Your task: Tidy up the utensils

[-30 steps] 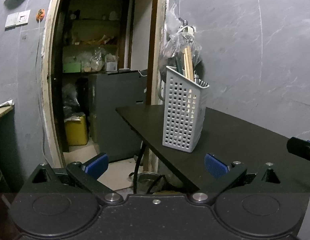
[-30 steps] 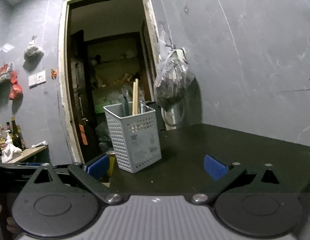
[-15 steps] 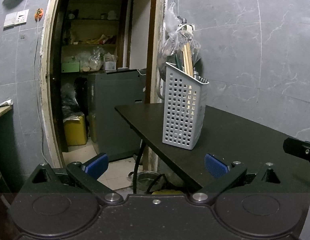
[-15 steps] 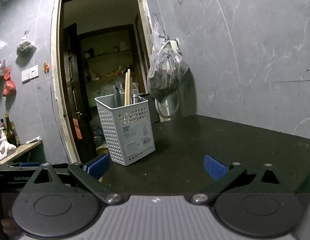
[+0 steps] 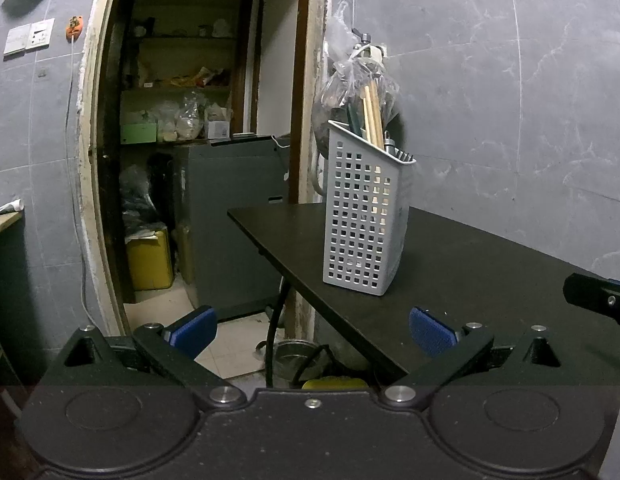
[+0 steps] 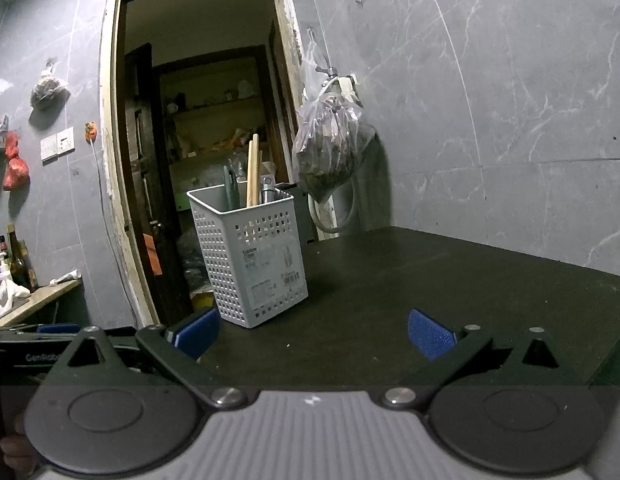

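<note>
Utensil basket (image 6: 250,256) near the table (image 6: 429,280) edge, both empty grippers (image 5: 311,330) (image 6: 311,334) spread wide, well apart from it.

Black claw (image 5: 311,330) frames, blue pads (image 5: 194,326), silver screws

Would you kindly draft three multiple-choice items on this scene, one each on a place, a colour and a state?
1. Where does the utensil basket stand?
A. on the dark table, near its edge by the doorway
B. on the floor
C. on a shelf in the back room

2. What colour are the gripper finger pads?
A. red
B. blue
C. green

3. How do both grippers stand?
A. shut on chopsticks
B. shut on the basket
C. open and empty

Answers:
1 A: the utensil basket rests on the dark table.
2 B: the finger pads are blue.
3 C: the left gripper and the right gripper show wide gaps with nothing between the fingers.
</note>
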Available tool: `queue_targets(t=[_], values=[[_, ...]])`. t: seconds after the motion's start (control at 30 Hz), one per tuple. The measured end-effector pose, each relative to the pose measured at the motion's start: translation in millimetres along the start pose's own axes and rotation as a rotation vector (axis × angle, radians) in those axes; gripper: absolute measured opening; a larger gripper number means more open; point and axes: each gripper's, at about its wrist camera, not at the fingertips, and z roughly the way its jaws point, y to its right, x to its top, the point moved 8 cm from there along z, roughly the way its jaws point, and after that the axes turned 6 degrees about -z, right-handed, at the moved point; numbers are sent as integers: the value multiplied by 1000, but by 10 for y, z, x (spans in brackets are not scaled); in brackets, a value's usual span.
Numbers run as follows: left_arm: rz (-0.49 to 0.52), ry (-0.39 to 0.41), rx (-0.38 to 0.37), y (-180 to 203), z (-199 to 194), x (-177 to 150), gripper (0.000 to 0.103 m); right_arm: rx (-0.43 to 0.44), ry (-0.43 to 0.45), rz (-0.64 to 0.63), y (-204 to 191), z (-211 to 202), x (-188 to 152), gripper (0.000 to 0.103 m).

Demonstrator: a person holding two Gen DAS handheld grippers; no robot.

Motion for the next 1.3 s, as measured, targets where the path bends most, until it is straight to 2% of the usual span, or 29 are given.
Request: queue_targets(t=[1.3], values=[[-1, -4, 1, 1, 12, 0, 102, 2, -11, -10, 9, 8, -36, 103]])
